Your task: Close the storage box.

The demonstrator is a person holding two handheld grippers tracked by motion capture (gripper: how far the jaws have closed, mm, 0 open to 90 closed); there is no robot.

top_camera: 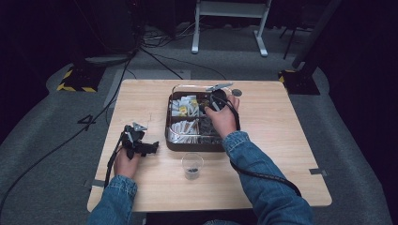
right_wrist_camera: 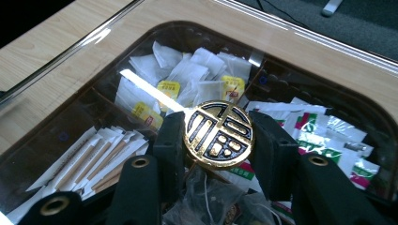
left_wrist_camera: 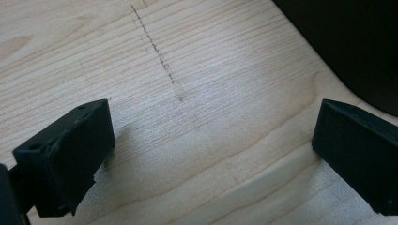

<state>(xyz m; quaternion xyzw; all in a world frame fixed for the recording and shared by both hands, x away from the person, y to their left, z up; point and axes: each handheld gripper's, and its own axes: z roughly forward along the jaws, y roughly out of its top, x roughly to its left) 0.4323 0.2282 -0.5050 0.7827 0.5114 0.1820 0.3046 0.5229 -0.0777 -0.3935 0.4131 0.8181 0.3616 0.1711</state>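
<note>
**Right gripper clamped on lid knob over compartment box; left gripper idle on table**

Right gripper (right_wrist_camera: 219,136): in the right gripper view its two black jaws stand on either side of a round gold-and-black knob (right_wrist_camera: 219,134), pads pressed against its rim, so the knob is pinched between them. The knob sits on a clear lid (right_wrist_camera: 117,33), whose glossy surface and bright reflections lie across the box beneath. In the high view this gripper (top_camera: 217,99) is over the far half of the box, with the person's hand behind it and a denim sleeve (top_camera: 253,159) running back to the near edge.

Box (top_camera: 168,136): dark brown, divided into compartments, standing on the far-centre part of the wooden table (top_camera: 141,187). Seen through the lid: white tea bags with yellow tags (right_wrist_camera: 187,75) in one far compartment, paper-wrapped sticks (right_wrist_camera: 94,159) in a compartment beside them, and white sachets with green and red print (right_wrist_camera: 328,136) on the other side. Whether the lid rests flat on the box or is raised at one edge cannot be told.

Left gripper (left_wrist_camera: 206,159): jaws spread wide apart, nothing between them, bare wood grain below with a faint pencil line. In the high view it (top_camera: 138,143) lies low at the table's left side, well apart from the box.

Other item: a small clear cup (top_camera: 192,165) with dark contents at its bottom, standing on the table just in front of the box
</note>
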